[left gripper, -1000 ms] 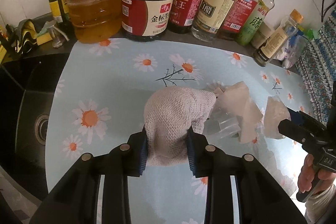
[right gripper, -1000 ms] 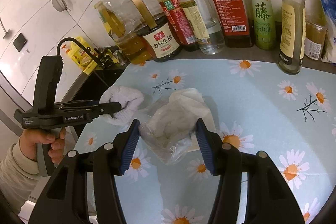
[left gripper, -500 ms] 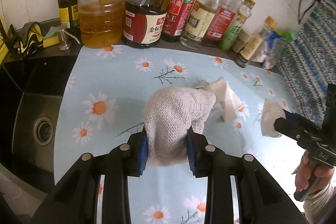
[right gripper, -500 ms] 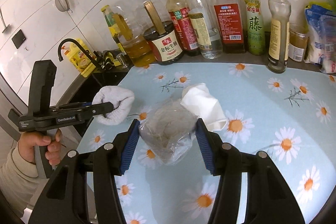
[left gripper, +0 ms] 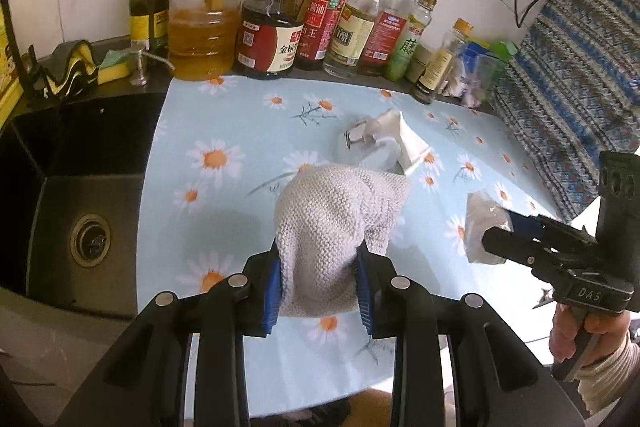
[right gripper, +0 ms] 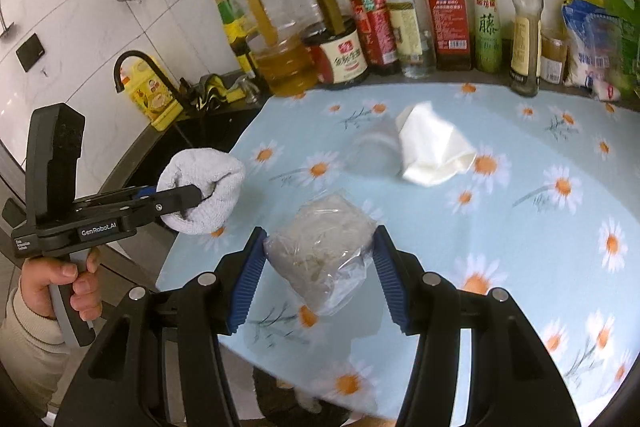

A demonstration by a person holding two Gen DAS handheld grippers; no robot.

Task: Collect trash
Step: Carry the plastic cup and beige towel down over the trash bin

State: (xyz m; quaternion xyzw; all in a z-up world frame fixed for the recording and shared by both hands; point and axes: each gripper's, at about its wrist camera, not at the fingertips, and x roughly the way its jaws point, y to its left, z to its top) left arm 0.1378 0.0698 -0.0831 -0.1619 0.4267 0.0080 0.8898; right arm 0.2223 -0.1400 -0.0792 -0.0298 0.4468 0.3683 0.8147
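Left gripper [left gripper: 318, 287]: jaws clamped on grey knitted cloth [left gripper: 336, 219], held above daisy-print mat [left gripper: 224, 131]. Right gripper [right gripper: 320, 267]: jaws pinching crumpled clear plastic bag [right gripper: 324, 247], contents greyish, possibly paper. White tissue wad [right gripper: 434, 147] lies on mat beyond, beside faint transparent item, blurred. Bottle row [right gripper: 400, 19] along wall; sink [left gripper: 80, 187] left of mat.

Rag [left gripper: 340, 223]: coarse knitted cloth, off-white, rough and matt. Bag [right gripper: 326, 247]: thin clear plastic film, crinkled and glossy. Paper napkin [right gripper: 434, 151]: white, matt, softly creased. Tablecloth [left gripper: 240, 119]: smooth, faint sheen, daisy print. Sink [left gripper: 60, 211]: dark, matt; its drain [left gripper: 90, 240] dull metal. Bottles [left gripper: 360, 23]: clear and glossy, with paper labels. Left gripper [left gripper: 320, 291] and right gripper [right gripper: 320, 279]: matt black plastic, ribbed blue pads [right gripper: 248, 281], bright metal rivets.
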